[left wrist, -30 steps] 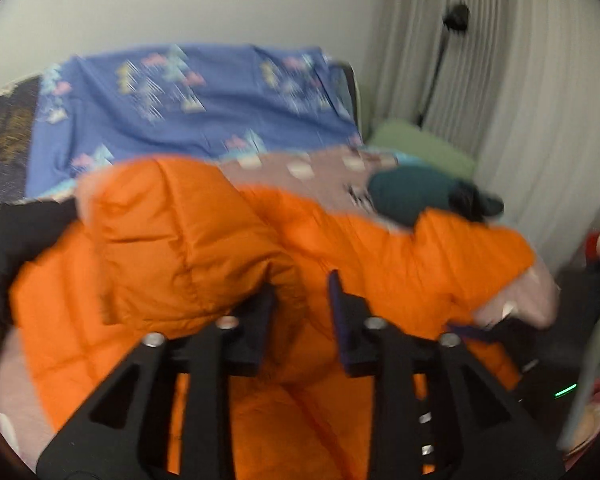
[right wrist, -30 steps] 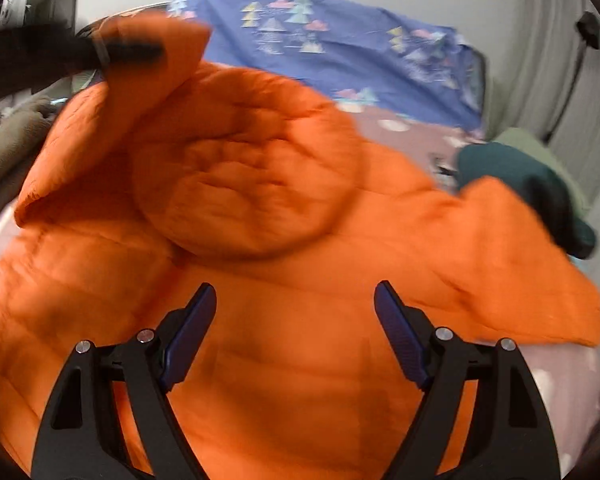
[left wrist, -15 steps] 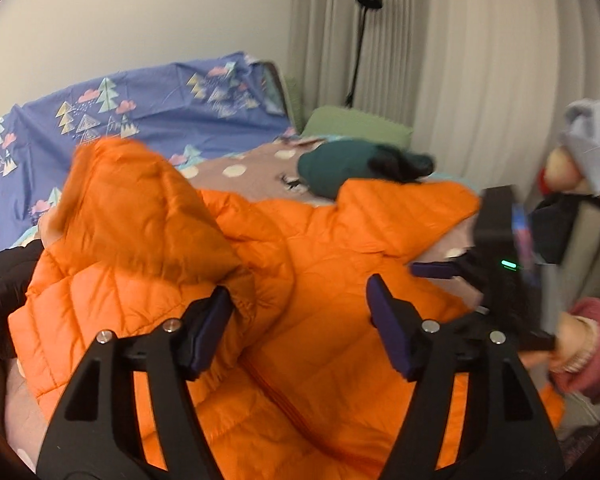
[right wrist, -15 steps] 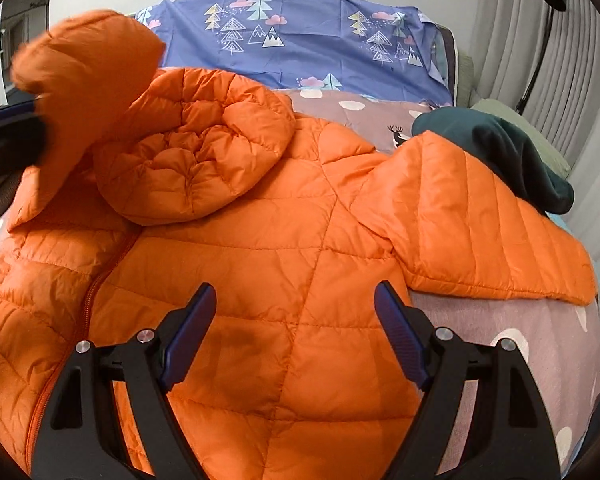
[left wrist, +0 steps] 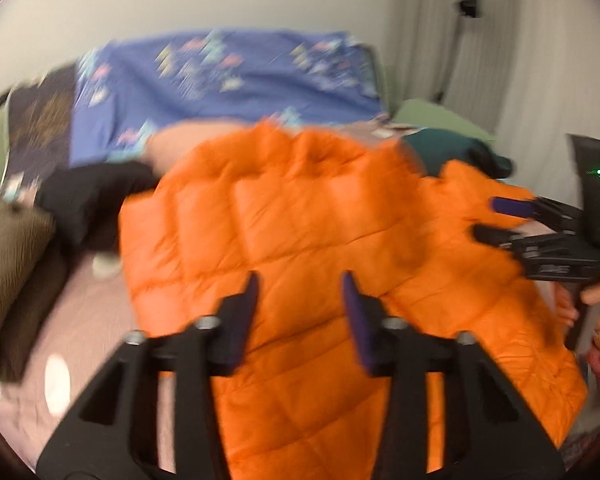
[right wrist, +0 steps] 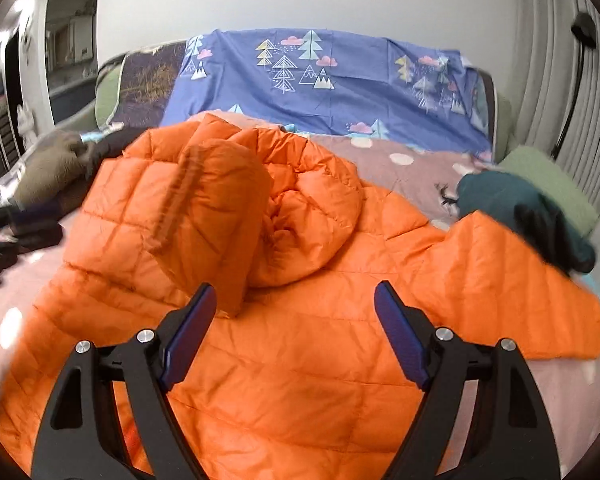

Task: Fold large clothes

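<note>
An orange quilted puffer jacket (right wrist: 300,340) lies spread on the bed, also in the left wrist view (left wrist: 300,220). Its left sleeve (right wrist: 216,208) is folded in over the body, next to the crumpled hood (right wrist: 312,216). The right sleeve (right wrist: 512,280) stretches out to the right. My left gripper (left wrist: 300,300) is open and empty above the jacket's left side. My right gripper (right wrist: 296,316) is open and empty over the jacket's middle; it also shows at the right edge of the left wrist view (left wrist: 496,220).
A dark green garment (right wrist: 520,208) lies by the right sleeve, near a light green cushion (right wrist: 548,176). Black clothing (left wrist: 96,192) and a brown cushion (left wrist: 12,248) lie at the left. A blue tree-print sheet (right wrist: 320,84) covers the headboard. The pink dotted bedcover (right wrist: 420,168) shows around the jacket.
My left gripper let go of the left sleeve, which now lies folded over the jacket body, and drew back to the left. My right gripper stayed open over the jacket.
</note>
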